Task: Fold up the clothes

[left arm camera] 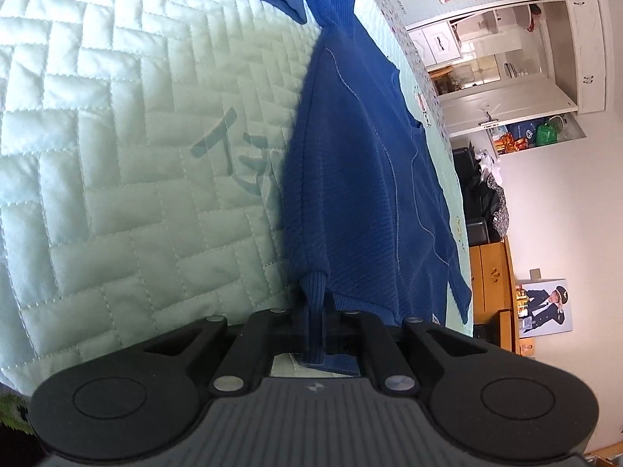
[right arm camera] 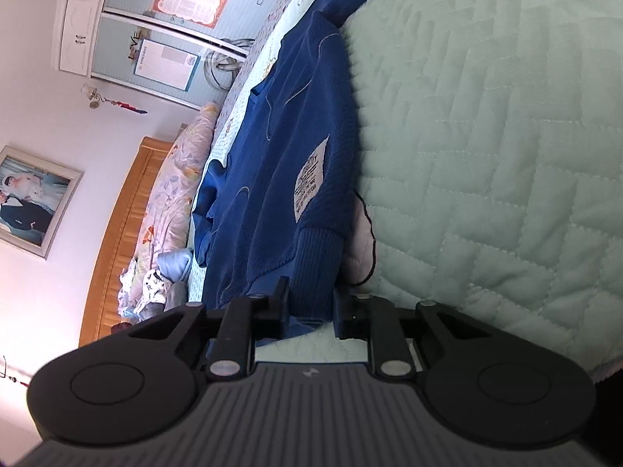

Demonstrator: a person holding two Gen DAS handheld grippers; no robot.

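Left wrist view: the left gripper (left arm camera: 316, 325) is clamped on the ribbed hem of the blue sweater (left arm camera: 350, 179). A narrow fold of that hem stands pinched between the two fingers, which are drawn close together, and a short tail of it hangs back toward the gripper body. From the pinch the sweater runs away toward 12 o'clock, spread over the pale green quilted bedspread (left arm camera: 117, 136), with a sleeve or collar part lying bunched at about 12 o'clock near the top edge. The bedspread fills the field from 8 to 11 o'clock. A white wardrobe (left arm camera: 545, 39) stands at 2 o'clock and a wooden cabinet (left arm camera: 490, 276) at 4 o'clock.

Right wrist view: the right gripper (right arm camera: 310, 307) is closed on the thicker ribbed corner of the same sweater (right arm camera: 280, 148), the cloth filling the gap between its fingers. The far finger is partly hidden by the fabric, so full pad contact there appears likely but is not plainly seen. The sweater extends from the grip toward 11 and 12 o'clock; a grey sewn label (right arm camera: 309, 177) lies on it just above the grip. Bedspread (right arm camera: 486, 155) occupies 1 to 4 o'clock. A wooden headboard (right arm camera: 124, 225) lies at 9 o'clock.
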